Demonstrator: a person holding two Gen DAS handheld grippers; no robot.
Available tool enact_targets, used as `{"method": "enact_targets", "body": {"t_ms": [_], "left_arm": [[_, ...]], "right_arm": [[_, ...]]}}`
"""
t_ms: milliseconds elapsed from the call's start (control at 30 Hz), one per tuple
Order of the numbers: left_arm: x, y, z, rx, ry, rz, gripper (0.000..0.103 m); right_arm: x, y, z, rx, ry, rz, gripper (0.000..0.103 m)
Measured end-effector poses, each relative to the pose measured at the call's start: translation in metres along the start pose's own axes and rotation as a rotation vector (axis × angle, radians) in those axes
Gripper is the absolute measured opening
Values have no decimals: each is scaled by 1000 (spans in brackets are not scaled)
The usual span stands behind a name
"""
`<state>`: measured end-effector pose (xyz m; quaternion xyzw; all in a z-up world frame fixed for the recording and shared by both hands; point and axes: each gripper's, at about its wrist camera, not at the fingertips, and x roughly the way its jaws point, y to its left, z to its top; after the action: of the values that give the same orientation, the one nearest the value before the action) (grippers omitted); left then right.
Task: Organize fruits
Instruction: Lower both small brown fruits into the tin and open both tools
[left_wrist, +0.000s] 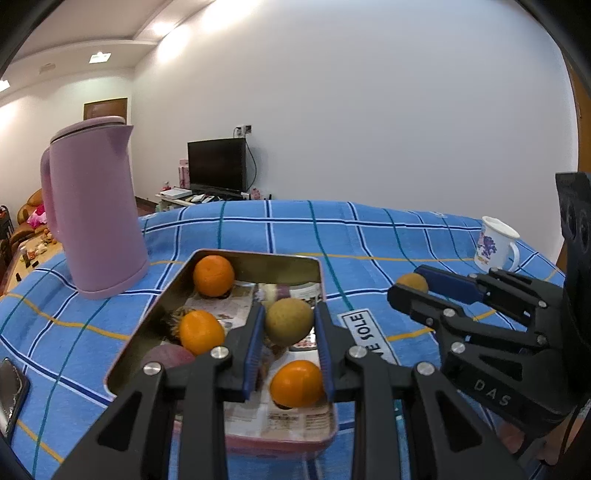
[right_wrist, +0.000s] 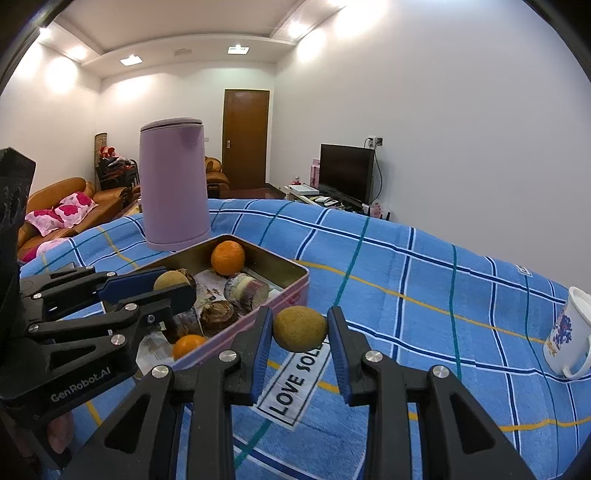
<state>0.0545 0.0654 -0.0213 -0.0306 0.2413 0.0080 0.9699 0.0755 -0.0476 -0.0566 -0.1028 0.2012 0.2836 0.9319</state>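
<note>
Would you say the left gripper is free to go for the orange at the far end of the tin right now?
Probably not: the left gripper is shut on a brownish-green fruit. The orange itself lies uncovered in the tin.

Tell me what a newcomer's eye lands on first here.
Each gripper pinches a yellow-brown round fruit: the left gripper holds its fruit over the open metal tin, the right gripper its own just outside it. Bright oranges lie inside, and a tall pink kettle stands behind, on blue checked cloth.
</note>
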Motion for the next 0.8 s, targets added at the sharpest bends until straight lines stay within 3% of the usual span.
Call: {"method": "enact_targets", "body": {"t_ms": [800], "left_arm": [[-1,48,1,-43,9,91,28]], "right_arm": [[20,43,25,-55,-15,67,32]]}}
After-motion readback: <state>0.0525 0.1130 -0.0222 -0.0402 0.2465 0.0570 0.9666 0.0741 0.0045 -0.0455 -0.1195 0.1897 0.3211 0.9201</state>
